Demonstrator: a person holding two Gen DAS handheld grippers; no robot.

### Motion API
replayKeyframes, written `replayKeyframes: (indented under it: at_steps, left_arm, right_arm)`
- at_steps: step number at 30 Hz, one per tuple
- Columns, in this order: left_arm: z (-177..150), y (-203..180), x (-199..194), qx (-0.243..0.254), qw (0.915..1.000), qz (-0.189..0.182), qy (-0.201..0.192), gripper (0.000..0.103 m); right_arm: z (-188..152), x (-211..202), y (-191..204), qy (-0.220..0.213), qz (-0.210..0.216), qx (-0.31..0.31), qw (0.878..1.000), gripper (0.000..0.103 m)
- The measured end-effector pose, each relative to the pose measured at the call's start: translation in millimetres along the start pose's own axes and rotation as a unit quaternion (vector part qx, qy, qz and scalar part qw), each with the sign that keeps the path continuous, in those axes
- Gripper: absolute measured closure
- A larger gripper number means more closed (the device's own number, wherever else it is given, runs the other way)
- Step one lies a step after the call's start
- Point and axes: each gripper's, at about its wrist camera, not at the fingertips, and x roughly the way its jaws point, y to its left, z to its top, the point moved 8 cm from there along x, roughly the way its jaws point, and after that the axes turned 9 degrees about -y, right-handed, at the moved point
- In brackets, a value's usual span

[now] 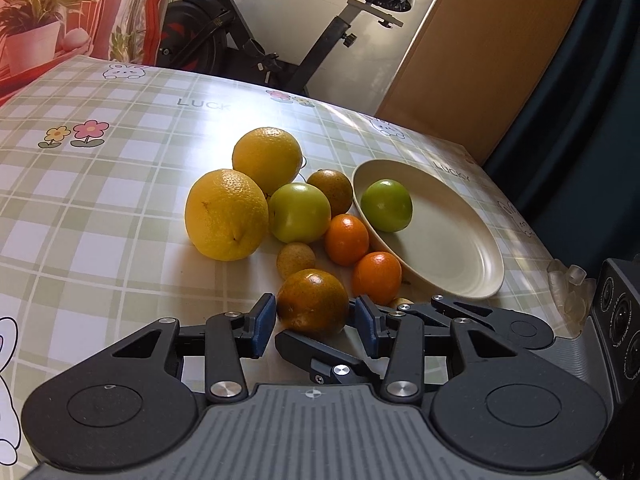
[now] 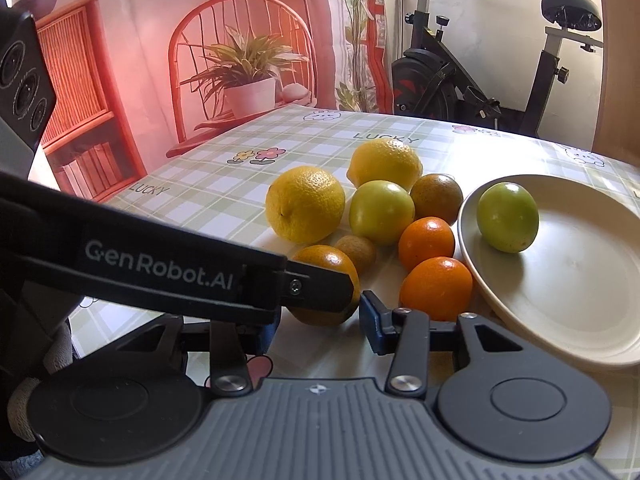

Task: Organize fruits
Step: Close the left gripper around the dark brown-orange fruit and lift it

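A pile of fruit lies on the checked tablecloth: two big yellow citrus (image 1: 226, 216) (image 2: 305, 205), a green apple (image 1: 299, 213) (image 2: 381, 212), two small oranges (image 1: 346, 239) (image 2: 436, 289), and a greenish-orange mandarin (image 1: 312, 301) (image 2: 326, 290) nearest me. A second green apple (image 1: 386, 205) (image 2: 507, 217) sits in the cream plate (image 1: 452, 256) (image 2: 568, 300). My left gripper (image 1: 316, 322) is open, its blue pads on either side of the near mandarin. My right gripper (image 2: 320, 322) is open and empty just behind that mandarin; the left gripper's finger (image 2: 312, 286) crosses in front of it.
A small brownish fruit (image 1: 295, 259) and a darker mandarin (image 1: 330, 189) lie in the pile. An exercise bike (image 1: 248, 32) stands beyond the table's far edge. A wooden panel (image 1: 480, 48) stands at the back right.
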Motion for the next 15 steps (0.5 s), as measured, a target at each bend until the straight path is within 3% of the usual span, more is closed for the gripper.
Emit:
replayKeyframes:
  at_steps: [15]
  left_arm:
    - [12,-28,-15,0.078,0.9966,0.011,-0.023,0.057]
  right_arm:
    - [14,-23,-5,-0.046,0.0,0.012,0.999,0.057]
